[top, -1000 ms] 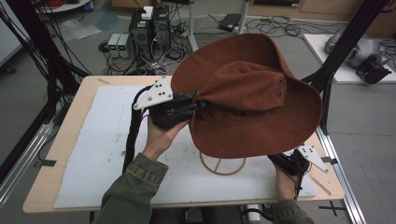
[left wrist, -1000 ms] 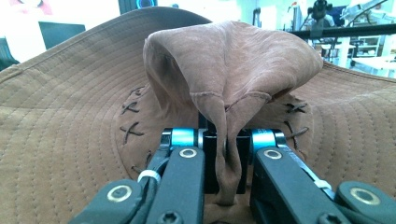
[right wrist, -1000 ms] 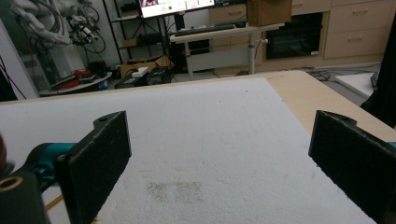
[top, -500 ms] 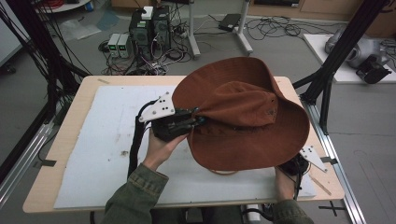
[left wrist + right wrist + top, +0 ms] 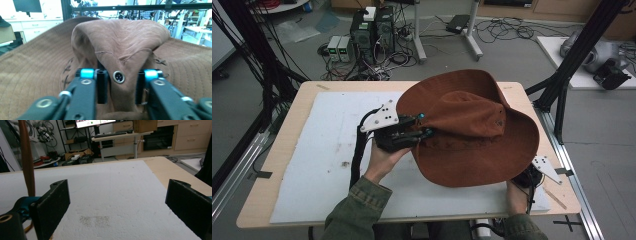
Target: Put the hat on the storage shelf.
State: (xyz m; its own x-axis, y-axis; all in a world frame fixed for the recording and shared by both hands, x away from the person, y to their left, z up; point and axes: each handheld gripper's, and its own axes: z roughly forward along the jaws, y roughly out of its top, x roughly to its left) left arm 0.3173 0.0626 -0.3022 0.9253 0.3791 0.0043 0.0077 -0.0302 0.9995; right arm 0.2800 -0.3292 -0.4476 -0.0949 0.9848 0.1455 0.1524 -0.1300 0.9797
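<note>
Left tongs (image 5: 119,86): jaws parted, having just been opening; a pinched fold of the crown of the brown suede hat (image 5: 120,47) stands between them, with a metal eyelet (image 5: 118,77) on that fold. The pads stand just beside the fold on either side and do not press it. In the high view these tongs (image 5: 424,125) lie level at the hat's (image 5: 472,125) left side, held by the left hand (image 5: 384,152).

Right tongs (image 5: 117,202): jaws wide apart, nothing between them, over the white foam sheet (image 5: 112,185).

Hat: rests brim down on the right half of the foam sheet (image 5: 327,150) on the wooden tabletop (image 5: 287,130); its brim overhangs the right tongs (image 5: 532,175) at the near right corner.
</note>
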